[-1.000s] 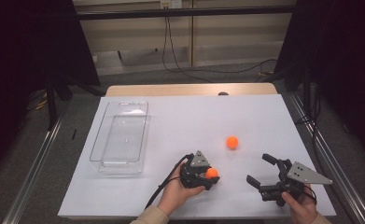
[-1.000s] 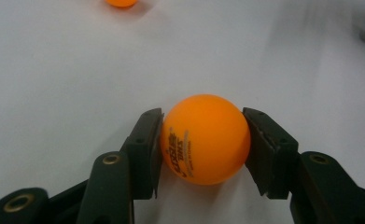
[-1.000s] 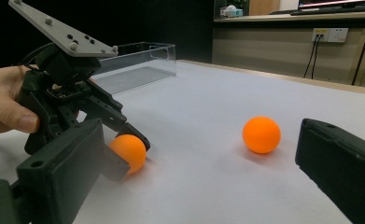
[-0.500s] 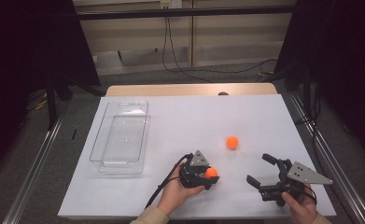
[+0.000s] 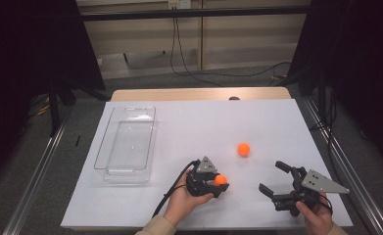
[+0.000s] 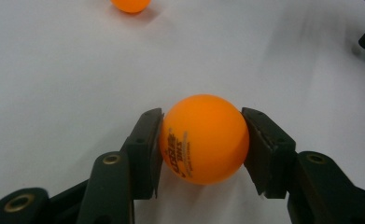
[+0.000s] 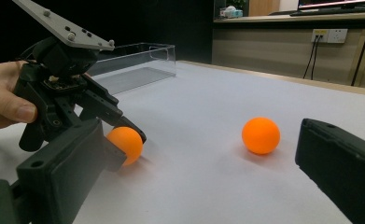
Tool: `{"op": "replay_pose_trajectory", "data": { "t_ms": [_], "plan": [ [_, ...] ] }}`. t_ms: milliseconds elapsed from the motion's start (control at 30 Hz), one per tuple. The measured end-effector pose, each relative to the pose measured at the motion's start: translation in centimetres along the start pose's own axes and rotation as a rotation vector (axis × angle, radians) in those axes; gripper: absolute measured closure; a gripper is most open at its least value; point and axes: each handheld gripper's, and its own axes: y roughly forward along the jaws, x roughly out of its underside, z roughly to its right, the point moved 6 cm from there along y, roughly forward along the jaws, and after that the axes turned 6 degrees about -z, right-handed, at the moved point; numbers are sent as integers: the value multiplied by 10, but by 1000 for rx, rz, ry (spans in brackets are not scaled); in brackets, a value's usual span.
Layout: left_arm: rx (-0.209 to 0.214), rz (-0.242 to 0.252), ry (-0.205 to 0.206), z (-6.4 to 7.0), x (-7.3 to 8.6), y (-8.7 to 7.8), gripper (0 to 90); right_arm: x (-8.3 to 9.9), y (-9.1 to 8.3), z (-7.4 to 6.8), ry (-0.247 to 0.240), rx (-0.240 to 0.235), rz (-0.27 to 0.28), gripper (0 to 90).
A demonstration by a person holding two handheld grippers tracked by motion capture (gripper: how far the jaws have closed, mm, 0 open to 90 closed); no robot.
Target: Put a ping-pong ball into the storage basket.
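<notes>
My left gripper point(image 5: 218, 183) is shut on an orange ping-pong ball point(image 5: 221, 179) that sits low on the white table point(image 5: 203, 122). In the left gripper view both pads press the printed ball point(image 6: 203, 139) from either side. The same held ball point(image 7: 125, 143) lies between the left gripper's jaws in the right gripper view. A second orange ball point(image 5: 244, 149) point(image 7: 261, 135) point(image 6: 129, 4) rests free on the table, farther out and to the right. My right gripper point(image 5: 275, 178) stands open near the front right, with nothing between its fingers point(image 7: 343, 168).
A clear plastic bin point(image 5: 128, 144) point(image 7: 133, 63) with nothing in it stands on the table's left side. A wooden strip point(image 5: 199, 94) runs along the far edge. Cables trail on the floor behind the table.
</notes>
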Motion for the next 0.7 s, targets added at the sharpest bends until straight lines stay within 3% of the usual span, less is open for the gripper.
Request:
{"op": "replay_pose_trajectory", "data": {
  "t_ms": [700],
  "plan": [
    [10,26,-23,-3,-2,-10,508,0,0,0,-3,1,0,16]
  ]
}}
